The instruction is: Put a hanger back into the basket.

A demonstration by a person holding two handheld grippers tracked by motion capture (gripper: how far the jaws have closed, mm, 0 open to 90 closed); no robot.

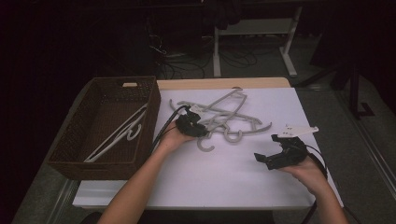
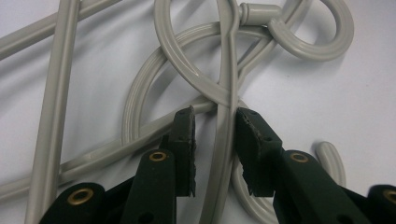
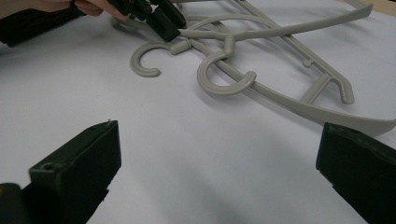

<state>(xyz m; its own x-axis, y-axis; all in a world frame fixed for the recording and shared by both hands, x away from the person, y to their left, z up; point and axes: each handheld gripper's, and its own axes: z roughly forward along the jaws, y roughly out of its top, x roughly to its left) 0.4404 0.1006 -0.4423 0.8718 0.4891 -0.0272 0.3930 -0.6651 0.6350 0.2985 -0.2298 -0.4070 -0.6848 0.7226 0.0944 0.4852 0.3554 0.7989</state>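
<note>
Several grey plastic hangers (image 1: 219, 114) lie tangled on the white table top. My left gripper (image 1: 198, 130) is down at the near left of the pile. In the left gripper view its jaws (image 2: 215, 135) straddle the thin stem of one hanger (image 2: 224, 93). The right pad is at the stem and a gap remains at the left pad, so the gripper is open. My right gripper (image 1: 268, 158) hovers over bare table to the right of the pile, and its jaws (image 3: 219, 172) are wide open with nothing between them. The right gripper view has the left gripper (image 3: 163, 21) beside a hanger hook (image 3: 144, 58).
A dark wicker basket (image 1: 154, 116) stands at the table's left with a white hanger (image 1: 119, 135) lying inside. Bare white table top (image 1: 224, 177) stretches between the hands and the near edge. Desk legs and cables stand on the floor beyond the table.
</note>
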